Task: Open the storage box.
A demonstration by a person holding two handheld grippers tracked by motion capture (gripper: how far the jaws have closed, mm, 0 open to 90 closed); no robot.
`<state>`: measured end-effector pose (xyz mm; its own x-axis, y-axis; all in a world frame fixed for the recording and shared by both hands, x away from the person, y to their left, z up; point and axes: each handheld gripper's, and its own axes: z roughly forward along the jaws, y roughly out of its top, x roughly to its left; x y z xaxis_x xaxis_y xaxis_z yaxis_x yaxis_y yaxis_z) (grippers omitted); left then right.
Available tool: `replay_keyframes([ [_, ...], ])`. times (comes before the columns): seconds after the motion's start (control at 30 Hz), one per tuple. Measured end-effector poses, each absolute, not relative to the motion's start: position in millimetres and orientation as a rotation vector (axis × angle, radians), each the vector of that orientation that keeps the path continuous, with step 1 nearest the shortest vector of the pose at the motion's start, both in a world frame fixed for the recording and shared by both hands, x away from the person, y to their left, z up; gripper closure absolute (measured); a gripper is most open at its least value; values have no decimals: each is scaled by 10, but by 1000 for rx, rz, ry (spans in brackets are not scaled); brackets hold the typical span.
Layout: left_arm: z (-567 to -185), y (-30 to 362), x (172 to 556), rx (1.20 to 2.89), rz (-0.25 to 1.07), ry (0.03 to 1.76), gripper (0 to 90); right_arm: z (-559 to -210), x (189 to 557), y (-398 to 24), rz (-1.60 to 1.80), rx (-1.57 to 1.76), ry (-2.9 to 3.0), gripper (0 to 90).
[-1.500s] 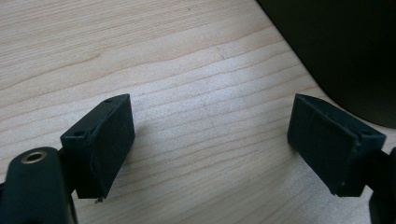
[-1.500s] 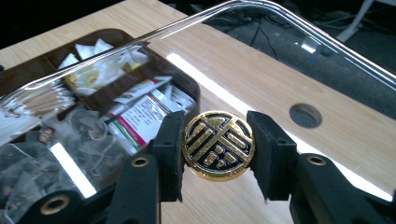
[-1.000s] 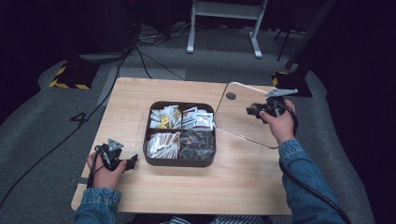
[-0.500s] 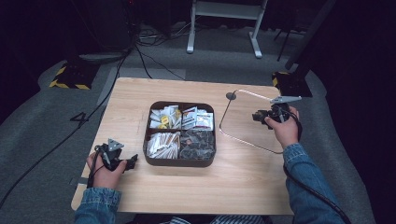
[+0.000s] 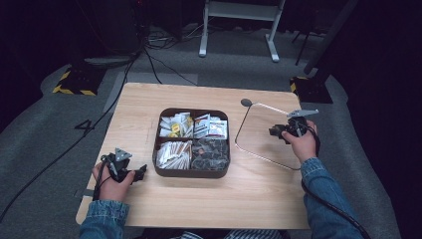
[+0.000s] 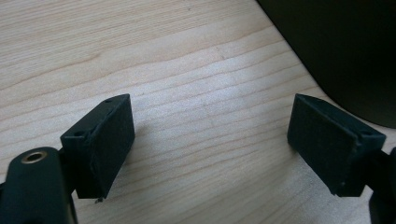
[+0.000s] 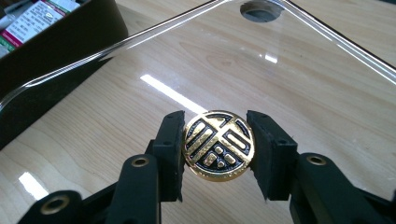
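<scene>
So, a wooden surface [image 5: 259, 199] is seen with a brown divided tray [image 5: 193, 172] of packets at its middle. Just right of it, a clear lid [image 5: 259, 134] is held tilted, its far edge on the wood. It's probably light, stiff, slippery and scratch-prone, so the gold knob [image 7: 218, 145] is the spot to be gripped. The right tool [image 7: 215, 154] is clamped on that knob; the left tool [image 6: 210, 149] is left apart, idle.

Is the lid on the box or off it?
Off. The clear lid lies on the table right of the open box, held by its gold knob.
</scene>
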<state>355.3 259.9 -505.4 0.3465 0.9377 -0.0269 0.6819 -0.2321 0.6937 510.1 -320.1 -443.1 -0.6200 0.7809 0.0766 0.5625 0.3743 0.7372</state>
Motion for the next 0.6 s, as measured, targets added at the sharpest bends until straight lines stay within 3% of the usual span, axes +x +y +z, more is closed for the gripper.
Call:
replay_keyframes([
  [0.6,-5054,2599,3553,1998,538,1408,153,-4703,5092,-3252,1078,1235,2362,591],
])
